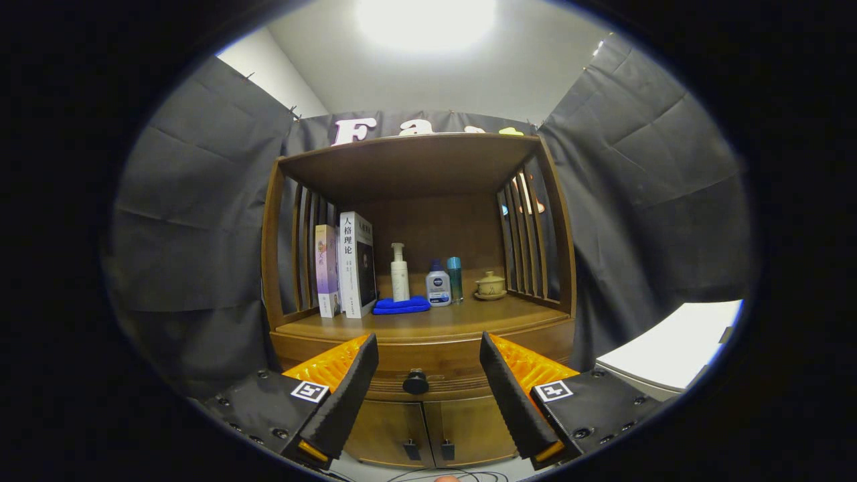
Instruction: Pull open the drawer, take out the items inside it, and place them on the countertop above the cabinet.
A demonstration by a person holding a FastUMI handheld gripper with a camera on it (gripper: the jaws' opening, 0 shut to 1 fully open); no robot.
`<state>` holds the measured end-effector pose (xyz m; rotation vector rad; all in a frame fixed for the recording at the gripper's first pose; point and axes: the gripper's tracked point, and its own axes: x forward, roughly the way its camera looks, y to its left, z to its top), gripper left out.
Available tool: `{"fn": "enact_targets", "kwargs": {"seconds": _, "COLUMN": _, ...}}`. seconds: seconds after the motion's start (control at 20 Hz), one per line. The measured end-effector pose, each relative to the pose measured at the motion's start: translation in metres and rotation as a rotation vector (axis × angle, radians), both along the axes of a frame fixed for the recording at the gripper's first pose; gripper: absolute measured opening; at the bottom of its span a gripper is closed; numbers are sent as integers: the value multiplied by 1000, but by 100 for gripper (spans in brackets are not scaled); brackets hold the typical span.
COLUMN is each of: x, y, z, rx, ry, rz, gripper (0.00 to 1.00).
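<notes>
A wooden cabinet stands straight ahead, with its drawer shut under the countertop. The drawer's round dark knob lies beyond my gripper, centred in the gap between the two fingertips and some way off. My gripper is open and holds nothing. On the countertop stand two books, a white pump bottle, a folded blue cloth, a small white bottle with a blue cap, a teal bottle and a small lidded pot. What is inside the drawer is hidden.
Two lower cabinet doors with small dark handles sit under the drawer. Slatted wooden sides and a top shelf enclose the countertop. A white surface lies to the right of the cabinet. Cables trail on the floor below.
</notes>
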<state>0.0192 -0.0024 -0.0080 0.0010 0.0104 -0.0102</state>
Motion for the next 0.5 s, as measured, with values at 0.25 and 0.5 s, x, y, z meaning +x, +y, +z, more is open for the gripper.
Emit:
{"fn": "enact_targets", "kwargs": {"seconds": 0.25, "x": 37, "y": 2, "z": -10, "rx": -2, "ry": 25, "rz": 2, "gripper": 96}}
{"fn": "enact_targets", "kwargs": {"seconds": 0.5, "x": 82, "y": 13, "z": -41, "rx": 17, "ry": 100, "rz": 25, "gripper": 96}}
